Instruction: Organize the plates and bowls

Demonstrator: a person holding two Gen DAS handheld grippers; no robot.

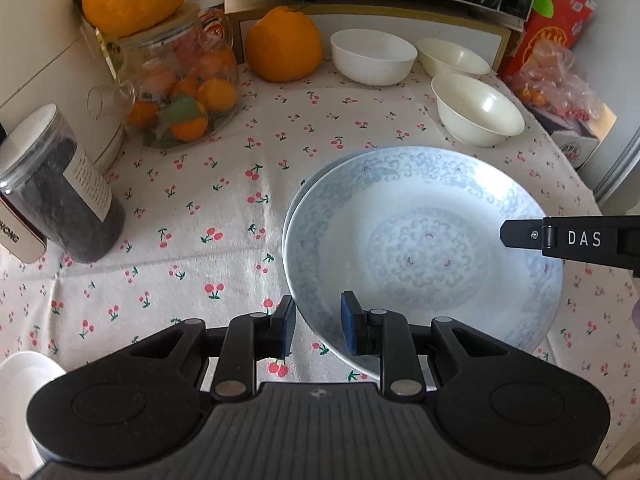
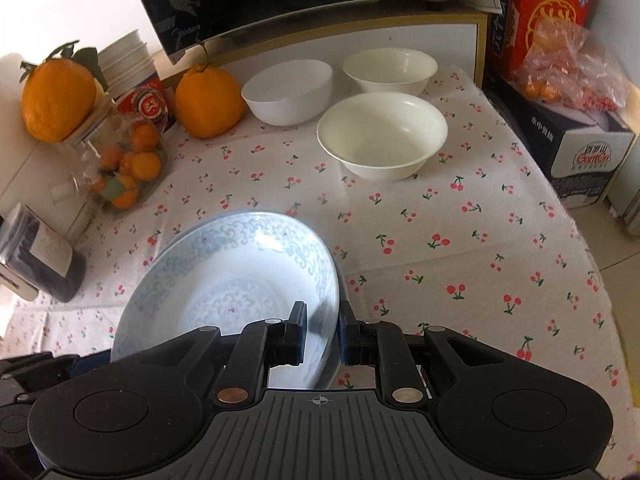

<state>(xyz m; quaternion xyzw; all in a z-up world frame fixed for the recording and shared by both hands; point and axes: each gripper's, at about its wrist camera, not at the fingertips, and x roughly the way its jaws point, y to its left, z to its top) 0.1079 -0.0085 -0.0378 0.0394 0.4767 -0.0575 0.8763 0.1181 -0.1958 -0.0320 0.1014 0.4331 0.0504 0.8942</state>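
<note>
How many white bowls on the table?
3, all at the far side of the tablecloth: a plain white bowl beside the big orange, a cream bowl against the back, and a cream bowl in front of it. None looks hidden.

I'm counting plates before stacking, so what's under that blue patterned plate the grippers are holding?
Under the blue patterned plate the rim of a second plate shows along its far-left edge. The rest of it is covered, so its pattern cannot be seen, nor anything lower.

Left gripper [image 1: 318,326] angled downward, jaws nearly closed (clamping something thin), right gripper [image 2: 323,334] likewise, tightly closed.
</note>
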